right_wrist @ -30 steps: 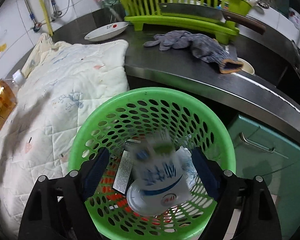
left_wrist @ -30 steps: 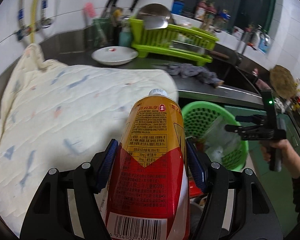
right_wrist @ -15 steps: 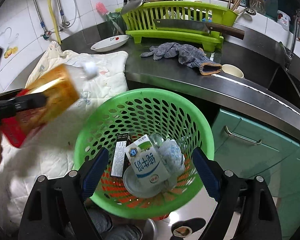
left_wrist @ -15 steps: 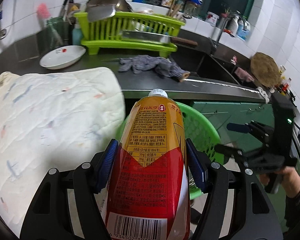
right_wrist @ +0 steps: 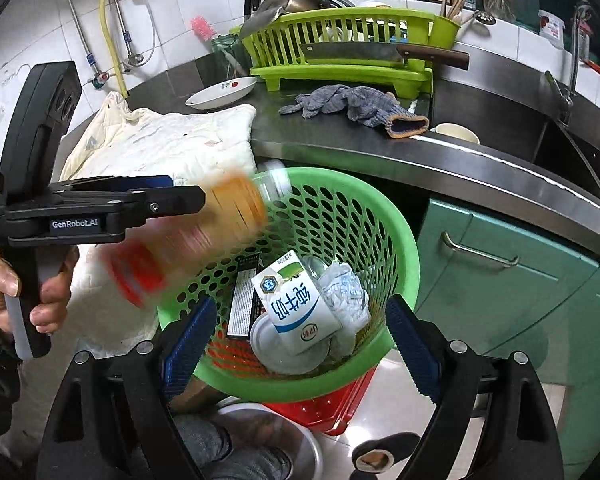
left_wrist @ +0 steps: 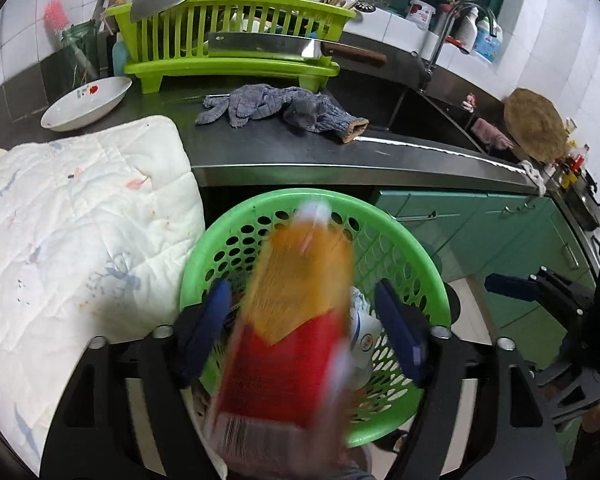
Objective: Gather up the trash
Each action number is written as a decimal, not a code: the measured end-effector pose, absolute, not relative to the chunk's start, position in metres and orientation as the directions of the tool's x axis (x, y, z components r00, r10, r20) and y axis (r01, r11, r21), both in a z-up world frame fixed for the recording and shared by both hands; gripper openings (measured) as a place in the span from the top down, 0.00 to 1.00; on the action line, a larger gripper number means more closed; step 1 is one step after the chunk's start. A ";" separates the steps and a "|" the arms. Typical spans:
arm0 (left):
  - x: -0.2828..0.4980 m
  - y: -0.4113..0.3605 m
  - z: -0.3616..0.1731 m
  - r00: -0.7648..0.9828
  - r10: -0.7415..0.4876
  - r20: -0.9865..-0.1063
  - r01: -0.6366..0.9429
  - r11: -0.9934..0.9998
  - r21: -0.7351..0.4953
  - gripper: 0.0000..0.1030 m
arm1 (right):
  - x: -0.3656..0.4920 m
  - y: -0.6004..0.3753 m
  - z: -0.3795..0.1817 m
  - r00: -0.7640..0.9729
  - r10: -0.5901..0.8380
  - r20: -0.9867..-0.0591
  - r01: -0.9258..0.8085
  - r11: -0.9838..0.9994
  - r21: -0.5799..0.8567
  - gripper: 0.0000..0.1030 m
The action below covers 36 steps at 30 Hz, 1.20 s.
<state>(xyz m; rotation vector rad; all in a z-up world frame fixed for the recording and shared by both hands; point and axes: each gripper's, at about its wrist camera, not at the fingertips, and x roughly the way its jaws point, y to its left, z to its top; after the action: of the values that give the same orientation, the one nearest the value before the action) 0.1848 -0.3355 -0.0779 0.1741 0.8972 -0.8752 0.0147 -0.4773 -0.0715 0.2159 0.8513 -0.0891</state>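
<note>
An orange and red drink bottle (left_wrist: 296,320) is blurred and loose between the spread fingers of my left gripper (left_wrist: 304,332), above the green perforated basket (left_wrist: 420,264). In the right wrist view the bottle (right_wrist: 192,236) hangs over the basket's left rim (right_wrist: 396,248), just off the left gripper's fingertips (right_wrist: 188,200). The basket holds a milk carton (right_wrist: 296,304), a black packet (right_wrist: 242,300), crumpled wrap and a white lid. My right gripper (right_wrist: 296,352) is open and empty, just above the basket's near rim.
A steel counter (left_wrist: 300,152) carries grey gloves (left_wrist: 284,108), a white plate (left_wrist: 84,100) and a green dish rack with a cleaver (left_wrist: 236,48). A quilted white pad (left_wrist: 72,216) lies to the left. Green cabinets (right_wrist: 520,280) stand right; a red crate (right_wrist: 324,404) sits under the basket.
My left gripper has swung right over the basket and opened; the bottle it held now drops blurred between its fingers. My right gripper has drawn back a little and stayed open.
</note>
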 end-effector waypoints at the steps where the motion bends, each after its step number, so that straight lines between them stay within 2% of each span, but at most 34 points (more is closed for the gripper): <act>1: 0.185 -0.333 -0.078 0.315 -0.594 -0.741 0.726 0.653 -0.215 0.25 | 0.014 -0.477 -0.072 0.656 0.008 -0.755 0.164 0.974 0.154 0.19; 7: 0.182 -0.320 -0.072 0.340 -0.589 -0.733 0.716 0.668 -0.205 0.24 | 0.010 -0.471 -0.072 0.659 0.001 -0.752 0.163 0.976 0.144 0.19; 11: 0.173 -0.307 -0.065 0.382 -0.576 -0.723 0.713 0.681 -0.166 0.15 | 0.009 -0.466 -0.068 0.665 -0.003 -0.747 0.163 0.977 0.140 0.18; 19: 0.158 -0.273 -0.053 0.424 -0.572 -0.702 0.695 0.703 -0.153 0.07 | 0.005 -0.449 -0.064 0.667 -0.029 -0.744 0.180 0.976 0.124 0.16; 36: 0.134 -0.173 -0.050 0.535 -0.489 -0.689 0.557 0.817 -0.147 0.07 | -0.002 -0.391 -0.064 0.673 -0.005 -0.740 0.170 0.974 0.149 0.12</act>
<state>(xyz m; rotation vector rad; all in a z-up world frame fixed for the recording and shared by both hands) 0.1341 -0.1728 -0.0498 0.0942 0.7903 -0.6241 -0.0022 -0.3906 -0.0637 0.2125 0.8284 -0.0993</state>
